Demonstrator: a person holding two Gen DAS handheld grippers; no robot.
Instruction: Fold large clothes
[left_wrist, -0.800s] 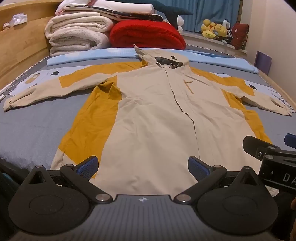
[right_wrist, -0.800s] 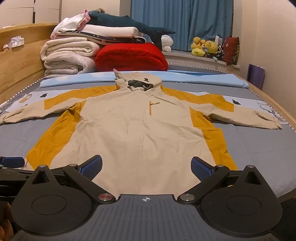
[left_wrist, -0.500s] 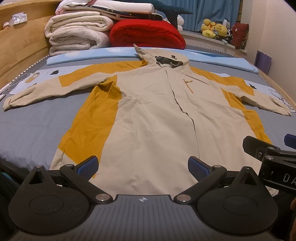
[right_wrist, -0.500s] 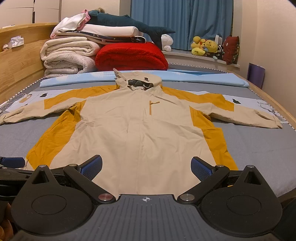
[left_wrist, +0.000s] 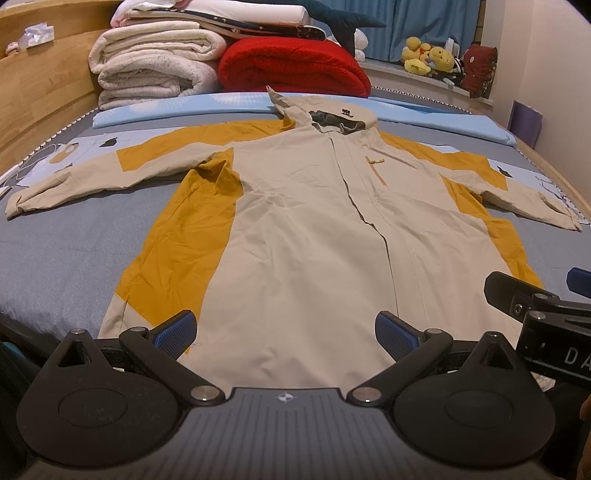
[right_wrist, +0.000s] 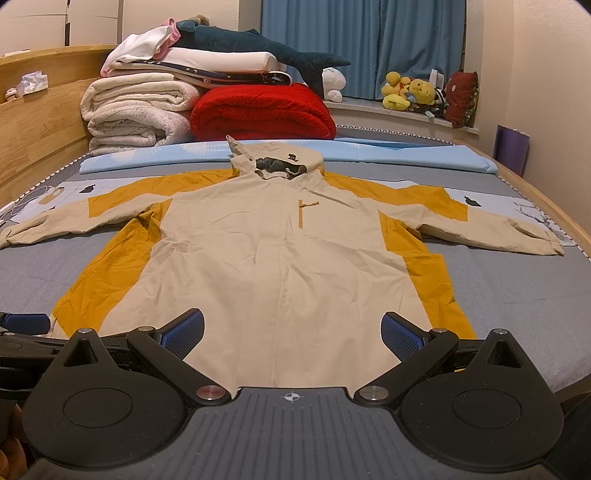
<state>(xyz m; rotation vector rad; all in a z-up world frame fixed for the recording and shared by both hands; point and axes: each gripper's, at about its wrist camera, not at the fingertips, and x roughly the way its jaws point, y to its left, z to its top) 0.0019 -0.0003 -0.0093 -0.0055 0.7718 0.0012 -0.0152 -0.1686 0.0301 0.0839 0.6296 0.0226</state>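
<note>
A large beige and mustard-yellow hooded jacket (left_wrist: 303, 236) lies flat, front up, on the grey bed (left_wrist: 74, 243), sleeves spread to both sides and hood at the far end. It also fills the right wrist view (right_wrist: 280, 258). My left gripper (left_wrist: 285, 330) is open and empty, hovering just before the jacket's hem. My right gripper (right_wrist: 291, 332) is open and empty, also at the hem. The right gripper's body shows at the right edge of the left wrist view (left_wrist: 535, 306).
Folded white blankets (right_wrist: 136, 110), a red blanket (right_wrist: 262, 110) and a plush shark (right_wrist: 258, 44) are stacked at the bed's far end. A wooden headboard (right_wrist: 40, 122) runs along the left. Plush toys (right_wrist: 410, 92) sit on the window sill. A light blue sheet (right_wrist: 406, 157) lies behind the hood.
</note>
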